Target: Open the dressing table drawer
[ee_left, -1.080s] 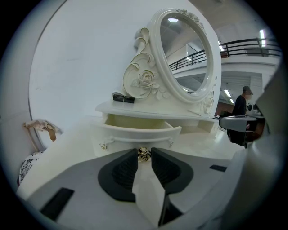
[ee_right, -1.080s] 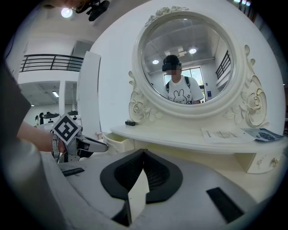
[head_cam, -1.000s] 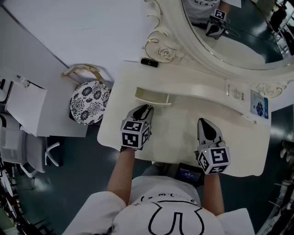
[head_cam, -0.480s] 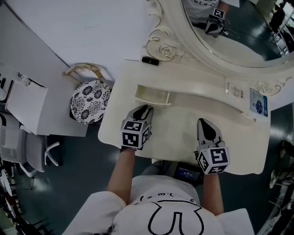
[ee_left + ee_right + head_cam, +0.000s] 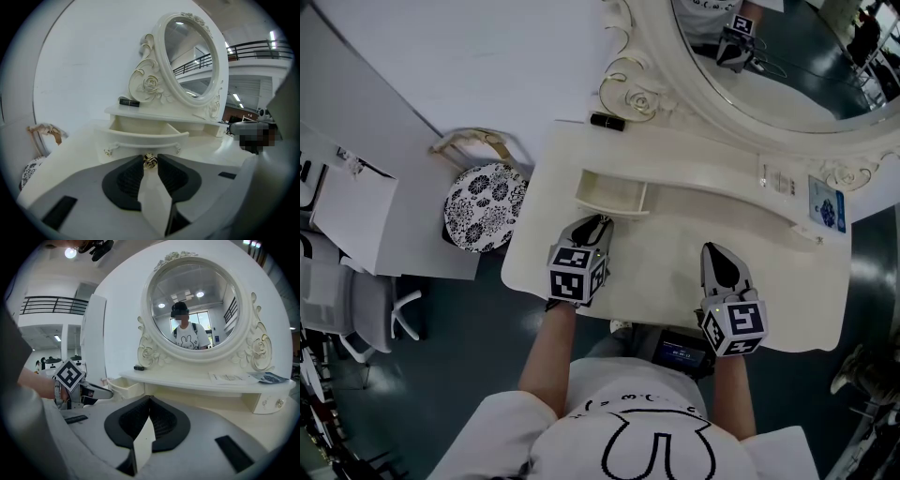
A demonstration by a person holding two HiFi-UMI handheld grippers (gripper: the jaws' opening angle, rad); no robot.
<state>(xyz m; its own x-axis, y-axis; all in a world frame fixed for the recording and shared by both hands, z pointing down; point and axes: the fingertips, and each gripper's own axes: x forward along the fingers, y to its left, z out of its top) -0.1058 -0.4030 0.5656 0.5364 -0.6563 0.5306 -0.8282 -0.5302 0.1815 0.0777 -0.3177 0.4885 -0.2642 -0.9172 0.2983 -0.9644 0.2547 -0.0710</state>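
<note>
The small cream drawer (image 5: pixel 614 195) of the dressing table (image 5: pixel 787 281) stands pulled out at the left under the shelf, its inside bare. In the left gripper view, the drawer front (image 5: pixel 140 137) has a gold knob (image 5: pixel 150 161). My left gripper (image 5: pixel 150 158) is shut on that knob, with a pad pressed to each side. From above, the left gripper (image 5: pixel 598 221) sits right at the drawer's front. My right gripper (image 5: pixel 716 251) hovers over the tabletop to the right, shut with nothing in it, its tips touching (image 5: pixel 150 398).
An oval mirror (image 5: pixel 769 75) in a carved frame rises behind the shelf. A black tube (image 5: pixel 605 122) lies at the shelf's left end, with leaflets (image 5: pixel 828 210) at its right end. A black-and-white patterned stool (image 5: pixel 483 208) stands left of the table, beside white furniture (image 5: pixel 356 225).
</note>
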